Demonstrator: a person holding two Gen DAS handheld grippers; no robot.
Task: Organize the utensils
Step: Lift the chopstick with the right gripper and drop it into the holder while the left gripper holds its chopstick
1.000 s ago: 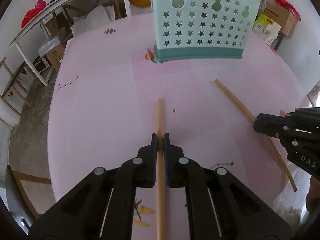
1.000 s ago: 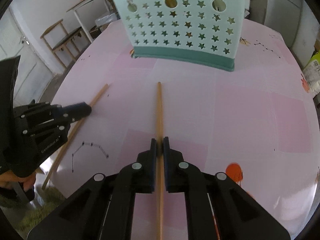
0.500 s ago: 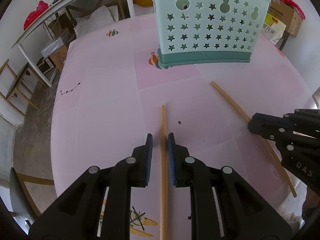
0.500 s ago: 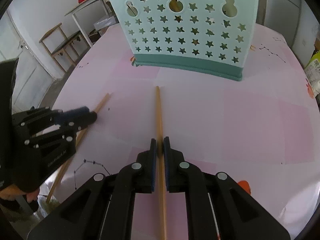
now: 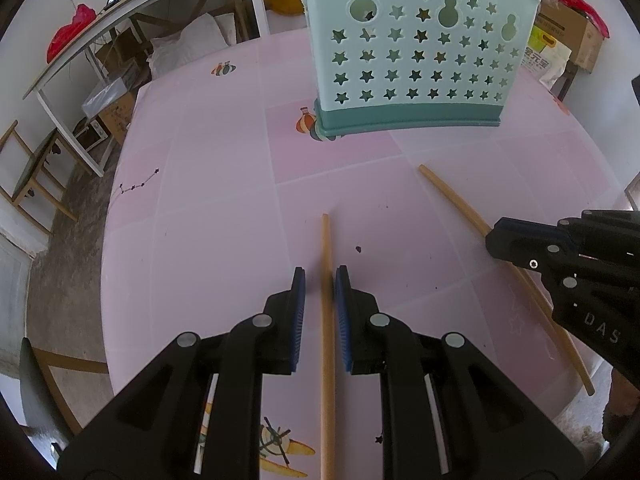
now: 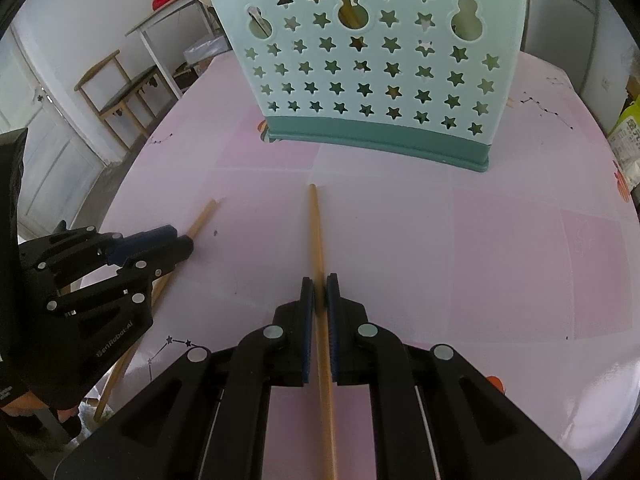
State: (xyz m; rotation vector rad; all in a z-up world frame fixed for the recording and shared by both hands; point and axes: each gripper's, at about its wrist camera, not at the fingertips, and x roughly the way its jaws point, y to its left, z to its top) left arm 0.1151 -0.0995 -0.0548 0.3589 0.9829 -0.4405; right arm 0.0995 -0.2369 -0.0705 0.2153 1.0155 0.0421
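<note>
Now your left gripper (image 5: 320, 276) stands slightly open around a wooden chopstick (image 5: 327, 320) — its blue pads flank the stick with a thin gap showing on each side. Your right gripper (image 6: 319, 284) is closed tight on the second chopstick (image 6: 318, 240), which runs forward between its fingers. Both sticks lie along the pink table (image 5: 208, 200) and point toward the mint-green utensil basket (image 6: 372, 60) — star-punched, upright, well ahead of the tips. From the left wrist view, the right gripper sits over its stick to the right.
</note>
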